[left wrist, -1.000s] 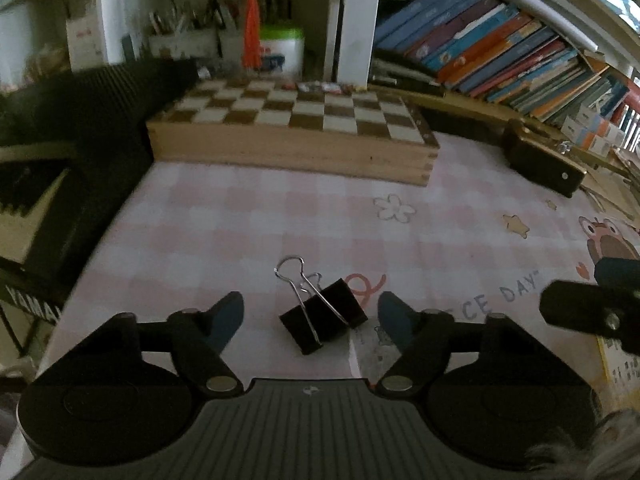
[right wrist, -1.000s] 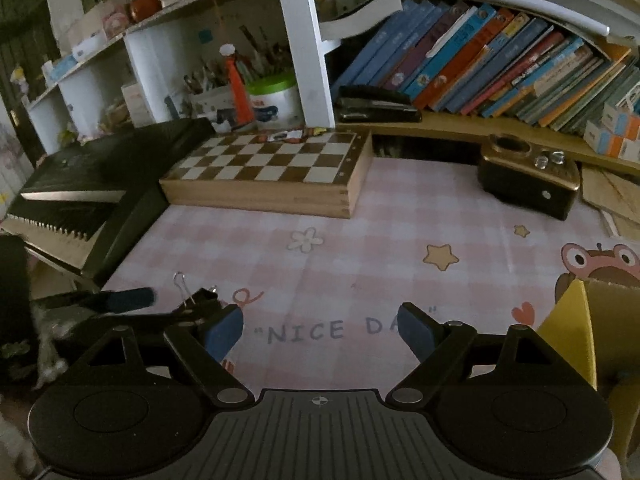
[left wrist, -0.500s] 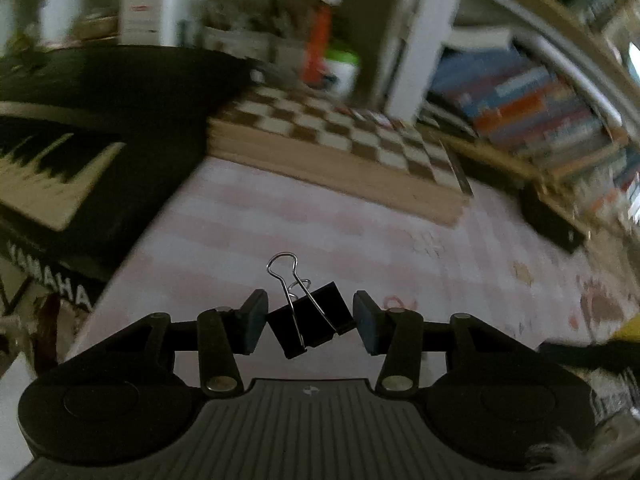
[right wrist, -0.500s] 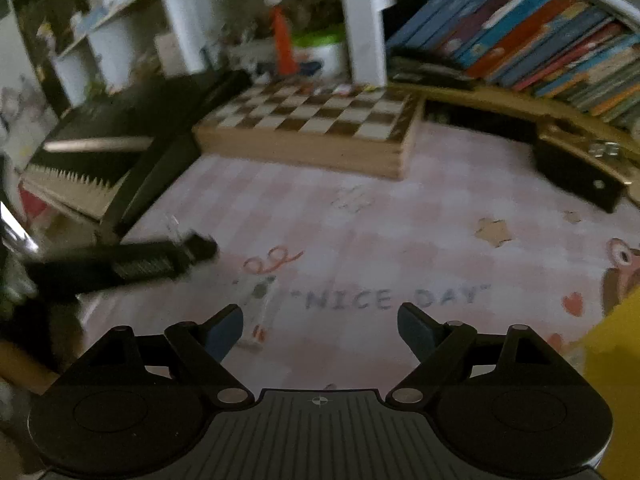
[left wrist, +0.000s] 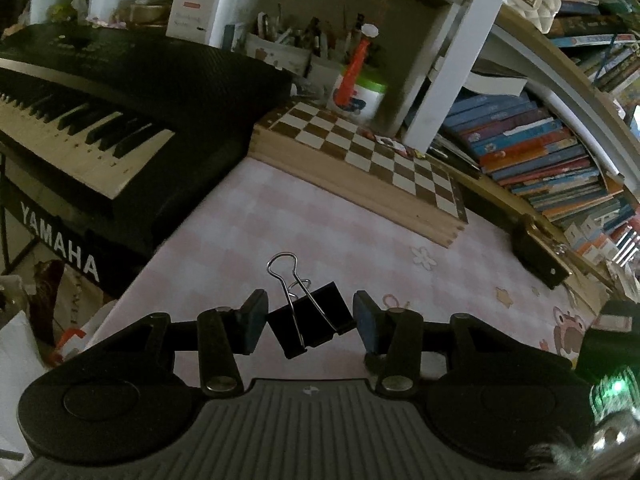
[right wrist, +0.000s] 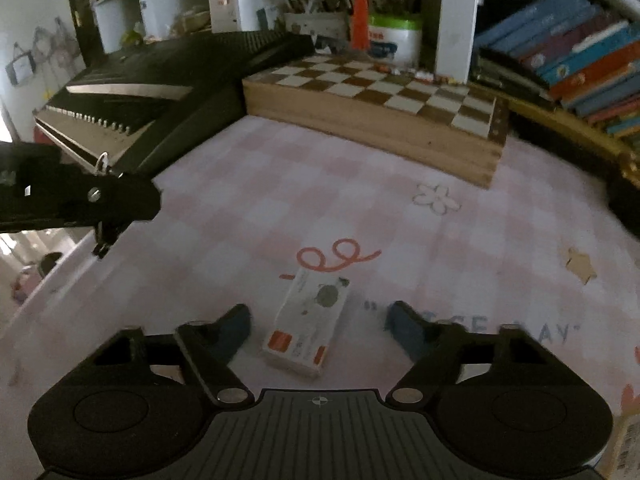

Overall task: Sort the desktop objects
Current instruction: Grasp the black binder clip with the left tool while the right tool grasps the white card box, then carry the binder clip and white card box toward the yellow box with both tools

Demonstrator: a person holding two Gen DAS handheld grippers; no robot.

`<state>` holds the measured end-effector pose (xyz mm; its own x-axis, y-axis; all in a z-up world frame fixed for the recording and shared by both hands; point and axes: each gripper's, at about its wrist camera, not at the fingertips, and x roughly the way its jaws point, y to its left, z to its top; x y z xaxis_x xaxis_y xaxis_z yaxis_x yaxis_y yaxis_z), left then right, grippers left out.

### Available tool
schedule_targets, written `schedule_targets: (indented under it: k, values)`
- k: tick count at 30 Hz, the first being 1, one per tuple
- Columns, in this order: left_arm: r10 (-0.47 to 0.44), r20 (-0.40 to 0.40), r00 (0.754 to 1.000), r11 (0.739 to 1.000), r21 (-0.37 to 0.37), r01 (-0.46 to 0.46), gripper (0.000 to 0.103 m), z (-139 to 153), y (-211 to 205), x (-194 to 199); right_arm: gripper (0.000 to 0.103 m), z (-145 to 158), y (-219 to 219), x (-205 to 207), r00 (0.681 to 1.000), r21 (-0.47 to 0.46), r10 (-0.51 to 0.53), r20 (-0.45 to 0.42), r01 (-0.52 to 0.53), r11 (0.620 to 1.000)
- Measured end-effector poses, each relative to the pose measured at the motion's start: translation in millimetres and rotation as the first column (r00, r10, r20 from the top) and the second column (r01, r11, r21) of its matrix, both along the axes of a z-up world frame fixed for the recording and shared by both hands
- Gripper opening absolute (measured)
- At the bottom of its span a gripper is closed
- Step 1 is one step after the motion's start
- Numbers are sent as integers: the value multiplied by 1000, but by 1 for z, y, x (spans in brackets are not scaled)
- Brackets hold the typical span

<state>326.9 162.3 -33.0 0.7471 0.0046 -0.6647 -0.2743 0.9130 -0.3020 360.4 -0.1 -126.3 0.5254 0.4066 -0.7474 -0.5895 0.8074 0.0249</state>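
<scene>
My left gripper (left wrist: pixel 310 318) is shut on a black binder clip (left wrist: pixel 310 322) with silver wire handles and holds it lifted above the pink checked desk mat (left wrist: pixel 320 232). In the right wrist view the left gripper (right wrist: pixel 100 200) shows at the left, above the mat's edge. My right gripper (right wrist: pixel 320 322) is open, low over the mat, with a small white box with orange marks (right wrist: pixel 310 320) lying flat between its fingers.
A wooden chessboard box (right wrist: pixel 376 108) stands at the back of the mat. A black Yamaha keyboard (left wrist: pixel 100 120) lies to the left. Books (left wrist: pixel 540 160) line the shelf at the right, a dark small box (left wrist: pixel 540 252) below them. A pen holder (left wrist: pixel 280 52) stands behind.
My left gripper closed on the binder clip and lifted it up and to the left. My right gripper moved left and down so the white box now lies between its fingers.
</scene>
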Motion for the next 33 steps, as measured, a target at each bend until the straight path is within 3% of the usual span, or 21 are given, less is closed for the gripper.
schedule_targets:
  k: [1,3,9,17,29,33]
  values:
    - [-4,1,1000,1000,-4,4,44,0,-1,-1,58,0,-2,0,1000,1,-5,5,5,1000]
    - [-15,7,1000,1000,-9,15,44,1,-3,-2,30,2,-4,1,1000,5,-9,15,9,1000]
    - [-51,50,997,998,-18,52,44,15,-9,-9,29,9,-13,-1,998,32,-53,-17,53,998]
    - [-99,109,989,992,-71,107,44,33,-9,-28,29,48,-38,-19,992,116,-122,17,119,986]
    - [-205,202,958,966,-118,231,44,58,-6,-79,29,103,-77,-81,973,197,-221,64,205,959]
    - [-227,222,948,951,-161,266,44,64,1,-104,29,113,-90,-107,963,240,-268,38,251,938]
